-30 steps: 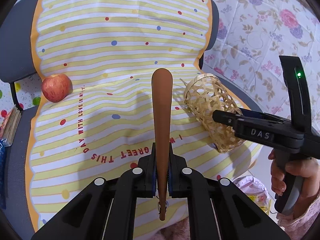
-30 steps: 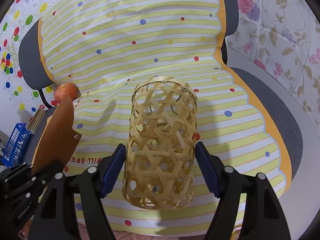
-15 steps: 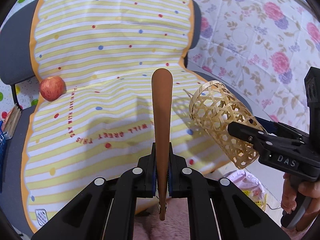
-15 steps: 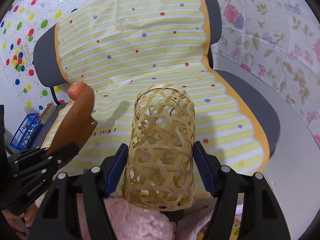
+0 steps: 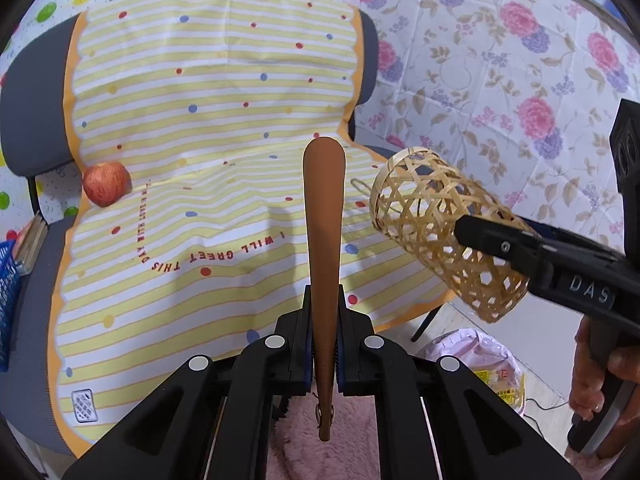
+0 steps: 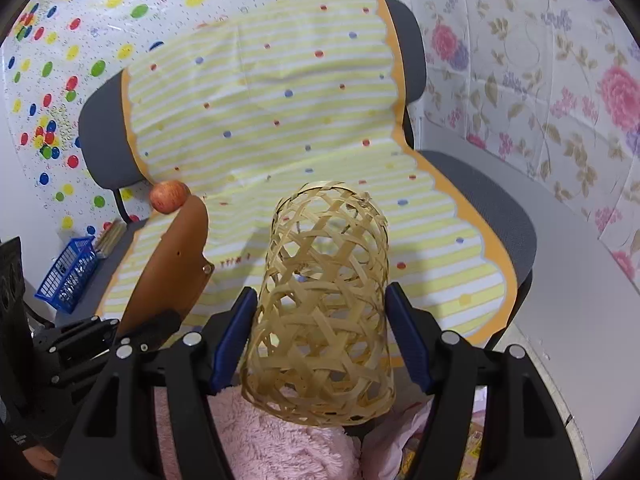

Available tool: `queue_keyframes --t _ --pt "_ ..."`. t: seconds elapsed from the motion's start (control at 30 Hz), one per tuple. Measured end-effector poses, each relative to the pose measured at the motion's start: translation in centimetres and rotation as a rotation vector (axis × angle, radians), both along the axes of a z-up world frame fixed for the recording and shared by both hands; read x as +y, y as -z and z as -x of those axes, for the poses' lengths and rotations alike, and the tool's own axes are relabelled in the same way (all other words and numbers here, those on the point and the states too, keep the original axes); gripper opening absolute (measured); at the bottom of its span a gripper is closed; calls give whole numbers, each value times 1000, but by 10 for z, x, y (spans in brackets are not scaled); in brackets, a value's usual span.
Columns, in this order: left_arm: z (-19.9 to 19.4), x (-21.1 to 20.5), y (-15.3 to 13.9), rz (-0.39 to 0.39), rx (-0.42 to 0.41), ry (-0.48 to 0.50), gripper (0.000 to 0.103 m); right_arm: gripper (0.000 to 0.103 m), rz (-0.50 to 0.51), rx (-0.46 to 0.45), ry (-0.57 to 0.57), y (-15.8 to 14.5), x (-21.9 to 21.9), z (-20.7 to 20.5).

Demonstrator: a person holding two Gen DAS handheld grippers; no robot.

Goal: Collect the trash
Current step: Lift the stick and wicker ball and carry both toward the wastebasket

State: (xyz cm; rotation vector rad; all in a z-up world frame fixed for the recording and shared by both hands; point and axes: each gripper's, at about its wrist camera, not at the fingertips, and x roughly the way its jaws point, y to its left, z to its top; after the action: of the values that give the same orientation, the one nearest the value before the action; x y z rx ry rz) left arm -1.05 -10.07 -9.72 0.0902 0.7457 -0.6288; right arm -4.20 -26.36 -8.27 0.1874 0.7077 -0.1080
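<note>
- The apple [image 5: 106, 188] sits at nine o'clock on the striped cloth [image 5: 200, 120] over the chair, well apart from both tools; it is untouched.
- The left gripper [image 5: 324, 344] is clamped nearly shut on a flat brown shoehorn [image 5: 323, 216], gripped low on its shaft. The long free end could lever loose if swung.
- The right gripper [image 6: 320, 336] holds the woven bamboo basket [image 6: 324, 300] between wide jaws. Squeezing harder could crush the thin weave; a slack grip could let it slide out.
- The basket looks empty through its gaps.
- At five o'clock below, a pink trash bag [image 5: 472, 356] on the floor holds yellow wrappers. Either item might miss it.
</note>
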Motion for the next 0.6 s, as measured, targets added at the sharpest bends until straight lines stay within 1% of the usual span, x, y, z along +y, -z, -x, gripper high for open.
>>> queue_keyframes --t 0.1,0.17,0.23,0.43,0.57,0.6 --pt "10 -6 -4 15 -9 36 9 65 21 -17 29 -9 -5 18" --pt "17 -14 -4 25 -10 78 9 65 33 -27 70 -15 -14 38" --pt "29 -28 -2 38 -4 140 9 65 44 -26 111 -15 -22 56" --pt "62 -78 7 56 28 327 9 65 46 15 280 -3 -54 133" --pt "87 -115 15 46 43 447 9 65 26 41 372 11 -69 169" --pt "91 -120 17 44 46 465 9 65 24 45 392 14 -71 177"
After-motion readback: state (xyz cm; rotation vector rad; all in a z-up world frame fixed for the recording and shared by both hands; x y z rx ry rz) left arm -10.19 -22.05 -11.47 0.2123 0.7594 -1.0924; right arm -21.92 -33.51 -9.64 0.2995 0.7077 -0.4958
